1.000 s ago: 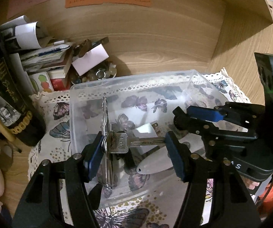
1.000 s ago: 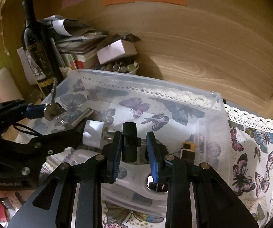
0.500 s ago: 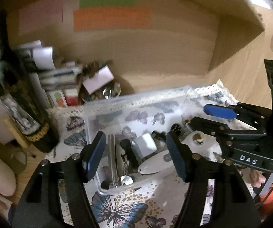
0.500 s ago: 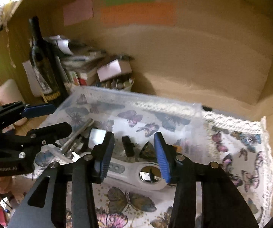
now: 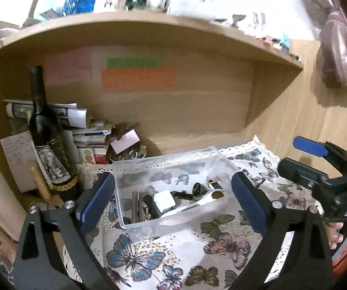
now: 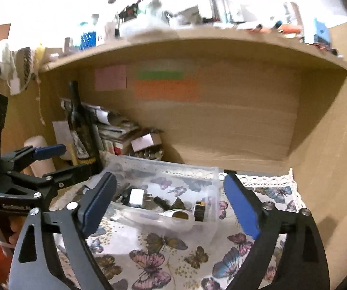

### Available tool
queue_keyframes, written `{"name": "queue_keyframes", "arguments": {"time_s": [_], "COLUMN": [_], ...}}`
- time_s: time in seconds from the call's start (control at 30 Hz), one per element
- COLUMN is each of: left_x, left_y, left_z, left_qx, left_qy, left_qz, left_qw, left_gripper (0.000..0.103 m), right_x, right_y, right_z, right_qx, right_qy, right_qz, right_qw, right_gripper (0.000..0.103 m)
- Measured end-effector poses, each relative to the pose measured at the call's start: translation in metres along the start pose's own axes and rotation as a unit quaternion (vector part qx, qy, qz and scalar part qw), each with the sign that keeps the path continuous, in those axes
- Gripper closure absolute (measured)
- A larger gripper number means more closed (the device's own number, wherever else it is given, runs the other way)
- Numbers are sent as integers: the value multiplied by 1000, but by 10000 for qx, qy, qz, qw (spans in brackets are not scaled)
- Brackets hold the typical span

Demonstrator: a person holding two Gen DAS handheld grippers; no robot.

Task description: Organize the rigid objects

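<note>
Clear plastic bin (image 5: 173,162) sits on a butterfly cloth (image 5: 197,253), holding the sorted pieces: a white adapter (image 5: 165,200), keys (image 5: 137,205) and a white opener (image 5: 197,205). Left gripper (image 5: 171,203) and right gripper (image 6: 171,205) hover just in front of the bin, jaws opening wide and empty, apparently because their loads now lie inside.

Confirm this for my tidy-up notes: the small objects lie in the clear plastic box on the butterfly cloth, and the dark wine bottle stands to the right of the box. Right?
Not quite. The dark wine bottle stands to the left of the clear plastic box, not the right, as the left wrist view shows. The small objects do lie in the box on the butterfly cloth.
</note>
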State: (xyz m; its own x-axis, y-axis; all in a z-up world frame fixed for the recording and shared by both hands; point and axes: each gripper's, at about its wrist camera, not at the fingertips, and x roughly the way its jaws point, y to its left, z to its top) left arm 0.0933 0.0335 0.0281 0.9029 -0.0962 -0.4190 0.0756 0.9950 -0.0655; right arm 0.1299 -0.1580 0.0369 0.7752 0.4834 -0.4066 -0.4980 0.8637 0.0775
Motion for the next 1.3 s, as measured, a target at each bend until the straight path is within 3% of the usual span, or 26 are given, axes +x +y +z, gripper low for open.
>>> {"name": "queue_keyframes", "arguments": {"time_s": [0.33, 1.3], "left_x": [-26, -37], "left_y": [-10, -14], "left_z": [-14, -17], "left_qx": [-64, -40], "left_qy": [-164, -304], "left_qz": [-10, 50], "left_qw": [9998, 9995], "left_gripper": [2, 2], "right_x": [-34, -40], "right_y": [5, 5], "right_z": [-17, -22], "right_qx": [142, 235], "right_qy": [-236, -263], "right_qz": [-80, -47], "right_qw": [9996, 9994], "right_gripper": [1, 1]}}
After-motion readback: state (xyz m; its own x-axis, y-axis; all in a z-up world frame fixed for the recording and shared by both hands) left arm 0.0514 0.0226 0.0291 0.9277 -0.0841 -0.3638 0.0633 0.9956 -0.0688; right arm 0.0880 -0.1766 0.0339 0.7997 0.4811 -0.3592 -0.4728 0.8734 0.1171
